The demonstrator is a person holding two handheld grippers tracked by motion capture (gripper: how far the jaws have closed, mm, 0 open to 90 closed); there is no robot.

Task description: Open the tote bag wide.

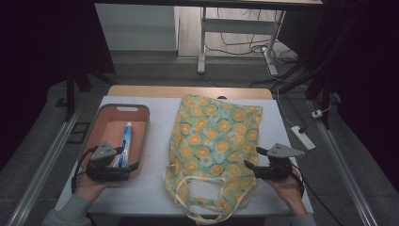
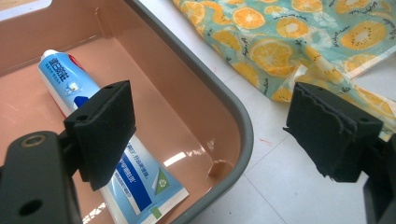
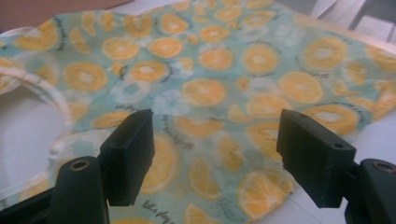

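Cloth bag (image 1: 214, 141) lies flat mid-table — soft, light, likely to slump, so best pinched at its handles. Toothpaste tube (image 1: 126, 143) in the tray (image 1: 141, 141) looks light, squashy. Left gripper (image 1: 123, 157) and right gripper (image 1: 251, 157) — both gape, empty.

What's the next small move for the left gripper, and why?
Probably lower the left gripper onto the toothpaste tube and close. Its jaws stand open and empty above the tube, which lies loose in the pink tray beside the flat fruit-print bag.

The bag (image 1: 214, 141) is soft cloth with orange prints. The tray (image 2: 233, 116) is smooth, shiny plastic. The toothpaste tube (image 2: 140, 182) looks glossy too.
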